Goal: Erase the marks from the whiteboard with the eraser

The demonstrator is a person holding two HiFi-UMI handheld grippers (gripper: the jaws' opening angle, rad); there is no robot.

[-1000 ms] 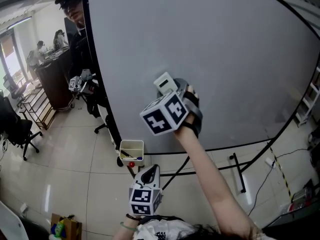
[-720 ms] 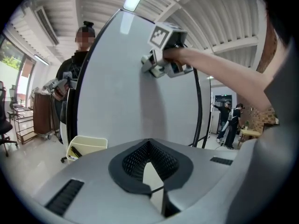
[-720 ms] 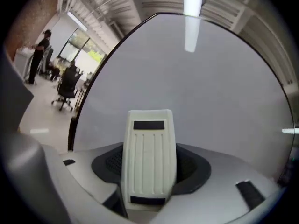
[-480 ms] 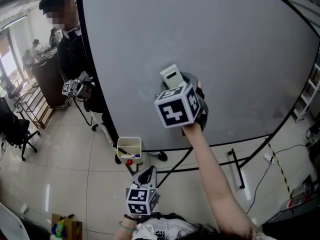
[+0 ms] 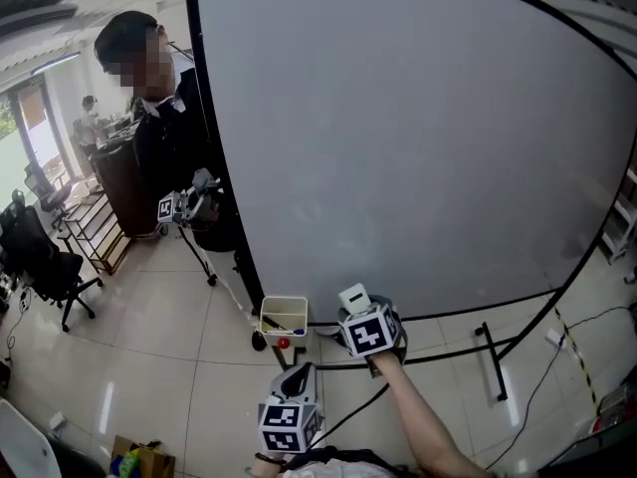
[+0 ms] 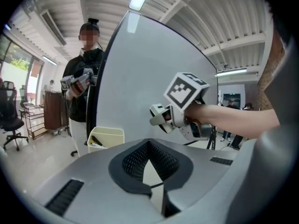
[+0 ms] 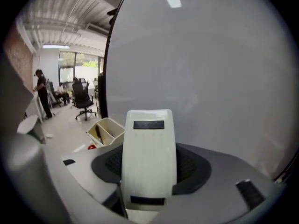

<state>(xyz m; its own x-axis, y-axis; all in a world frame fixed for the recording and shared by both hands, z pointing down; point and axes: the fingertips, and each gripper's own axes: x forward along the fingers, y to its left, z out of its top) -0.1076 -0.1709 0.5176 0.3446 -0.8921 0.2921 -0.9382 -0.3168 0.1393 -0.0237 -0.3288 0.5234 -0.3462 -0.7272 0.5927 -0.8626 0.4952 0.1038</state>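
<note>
The whiteboard is large, pale grey and upright, and I make out no marks on it, only faint smudges. A white block eraser sits in my right gripper, which is shut on it near the board's bottom edge. In the right gripper view the eraser stands upright between the jaws, with the board just ahead. My left gripper hangs low, away from the board. Its jaws are shut on nothing, and its view shows the right gripper with the eraser.
A pale yellow pen tray hangs at the board's lower left corner. A person in dark clothes stands at the board's left edge holding another gripper. The board's stand legs cross the tiled floor. An office chair stands far left.
My right gripper has come down with the eraser from the board's middle to its bottom edge. The head view now takes in more of the board. The person at the left has stepped closer.
</note>
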